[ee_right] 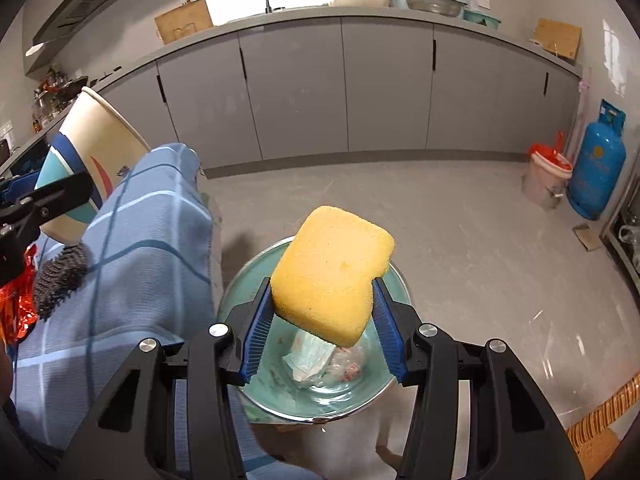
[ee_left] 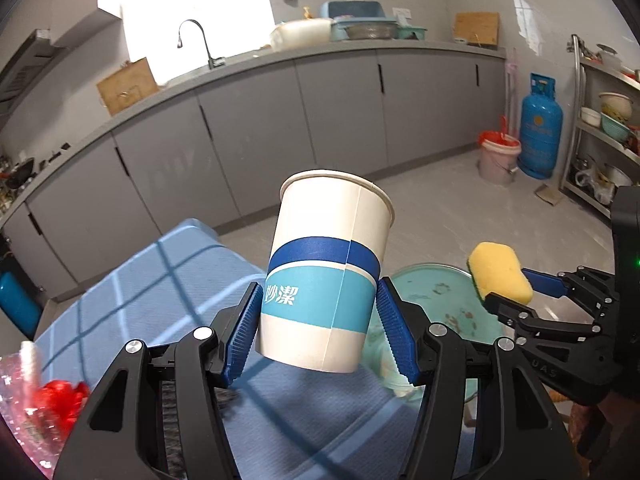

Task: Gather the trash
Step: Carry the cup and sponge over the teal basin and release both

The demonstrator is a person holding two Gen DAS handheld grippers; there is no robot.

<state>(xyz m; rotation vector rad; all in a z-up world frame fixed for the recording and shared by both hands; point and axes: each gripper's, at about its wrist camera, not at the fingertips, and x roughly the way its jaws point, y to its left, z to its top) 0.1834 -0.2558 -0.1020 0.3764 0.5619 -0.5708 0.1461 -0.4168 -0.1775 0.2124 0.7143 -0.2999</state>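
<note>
**Two tools carrying trash toward the basin**

We hold a paper cup (ee_left: 328,276) clamped upright in the left tool (ee_left: 318,330), above the counter's blue checked cloth (ee_left: 160,280). The right tool (ee_right: 324,332), pads pressed into a yellow sponge (ee_right: 332,276), hangs over the teal basin (ee_right: 236,292) beyond the counter's edge. We judge release best directly above the basin's middle.

The paper cup (ee_left: 326,276) hid the inside of its own mouth and part of the teal basin (ee_left: 436,304). In the right wrist view, the yellow sponge (ee_right: 332,276) covered some crumpled trash (ee_right: 316,364). The red wrapper (ee_left: 52,404) was cut off at lower left.
</note>
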